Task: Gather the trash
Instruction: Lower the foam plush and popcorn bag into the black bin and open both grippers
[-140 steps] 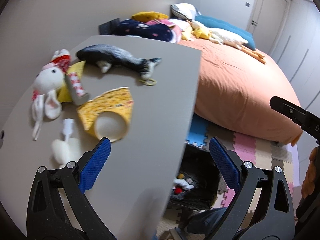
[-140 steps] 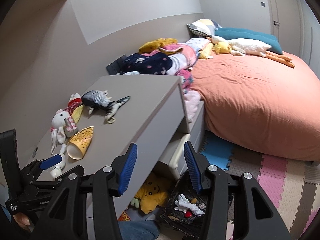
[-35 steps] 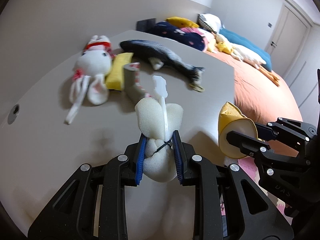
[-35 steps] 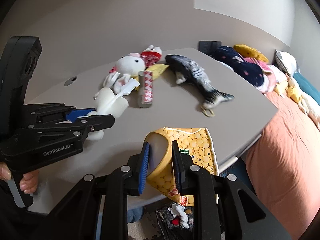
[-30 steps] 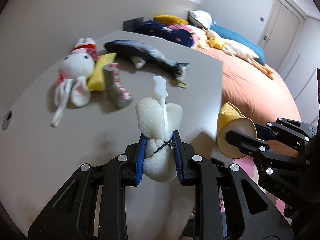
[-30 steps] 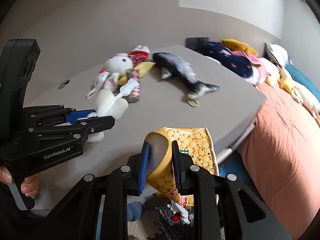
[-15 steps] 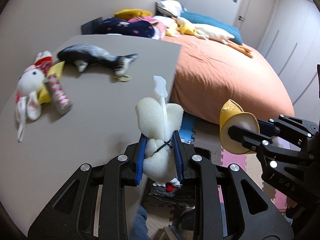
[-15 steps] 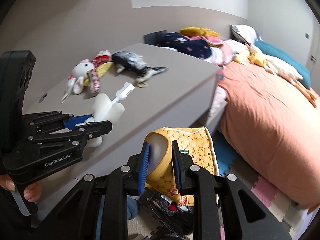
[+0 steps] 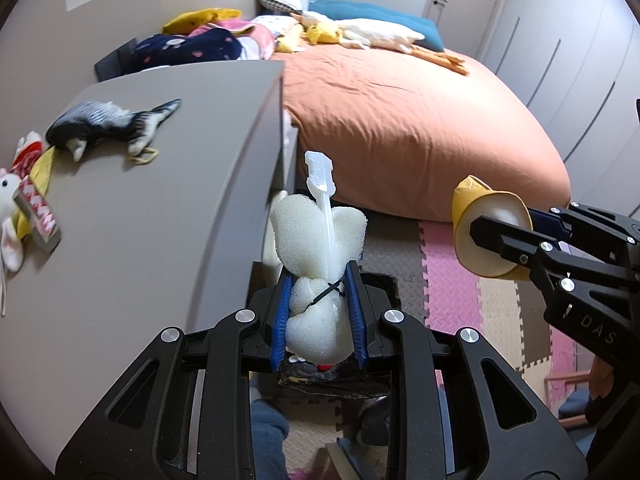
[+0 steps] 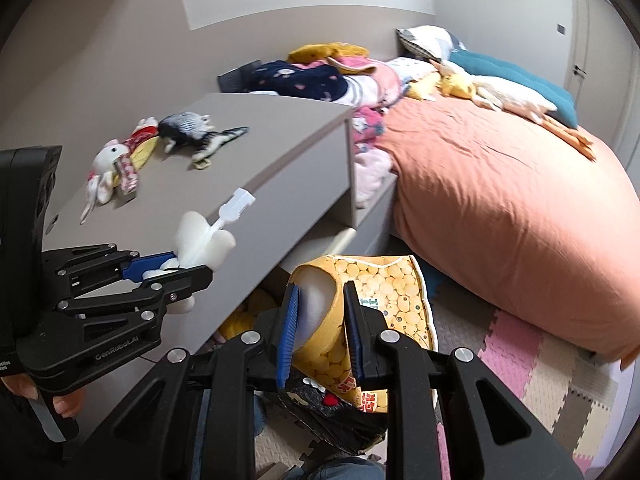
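Gripping a white foam piece [image 9: 318, 264] with a plastic stick, left gripper [image 9: 319, 320] is clenched, held off the desk [image 9: 160, 216] edge above a black trash bag [image 9: 340, 378] on the floor. Right gripper [image 10: 320, 330] is clamped on a yellow snack bag [image 10: 384, 300], also over the trash bag [image 10: 332, 412]. Toy fish [image 9: 108, 124], stuffed rabbit [image 10: 104, 168] lie on desk

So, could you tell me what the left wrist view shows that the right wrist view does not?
Only the left wrist view shows the white sponge brush head-on between the left gripper fingers. Only the right wrist view shows the yellow snack bag printed side and the hand holding the left gripper. Both show each gripper shut on its item, the black trash bag below, and the desk toys.
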`<action>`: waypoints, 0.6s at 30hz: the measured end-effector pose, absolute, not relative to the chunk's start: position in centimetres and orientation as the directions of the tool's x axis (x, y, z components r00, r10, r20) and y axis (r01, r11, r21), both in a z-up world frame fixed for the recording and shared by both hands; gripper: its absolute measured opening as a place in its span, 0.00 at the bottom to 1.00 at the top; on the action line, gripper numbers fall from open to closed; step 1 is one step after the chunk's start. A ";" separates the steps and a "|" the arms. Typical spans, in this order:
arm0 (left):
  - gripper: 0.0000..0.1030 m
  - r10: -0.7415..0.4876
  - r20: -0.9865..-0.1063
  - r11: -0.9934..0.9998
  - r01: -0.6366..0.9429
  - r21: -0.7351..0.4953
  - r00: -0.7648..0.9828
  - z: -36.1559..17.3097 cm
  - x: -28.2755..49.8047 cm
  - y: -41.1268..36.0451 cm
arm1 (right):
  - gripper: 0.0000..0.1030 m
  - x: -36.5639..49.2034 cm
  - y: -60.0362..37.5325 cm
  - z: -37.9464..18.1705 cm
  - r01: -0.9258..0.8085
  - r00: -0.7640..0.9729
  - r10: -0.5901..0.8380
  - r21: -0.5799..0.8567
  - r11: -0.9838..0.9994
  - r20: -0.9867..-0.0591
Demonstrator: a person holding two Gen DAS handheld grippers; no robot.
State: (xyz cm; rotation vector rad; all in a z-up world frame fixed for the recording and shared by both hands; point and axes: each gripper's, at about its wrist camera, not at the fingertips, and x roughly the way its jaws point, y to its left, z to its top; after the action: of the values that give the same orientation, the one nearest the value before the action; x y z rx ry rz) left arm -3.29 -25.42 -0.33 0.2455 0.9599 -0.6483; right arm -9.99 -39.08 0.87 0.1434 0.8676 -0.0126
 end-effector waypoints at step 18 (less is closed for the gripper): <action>0.78 -0.316 -0.890 0.751 0.660 -0.024 0.328 -3.9 -3.4 -29.2 | 0.45 -11.4 -43.5 -2.0 0.225 0.592 -0.024 0.137 0.965 -0.806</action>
State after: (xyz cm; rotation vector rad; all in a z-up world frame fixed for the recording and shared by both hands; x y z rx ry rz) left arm -3.35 -29.15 -3.89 0.3755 1.0569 -0.6591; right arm -11.42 -43.48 -1.99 0.2344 0.9285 -0.1464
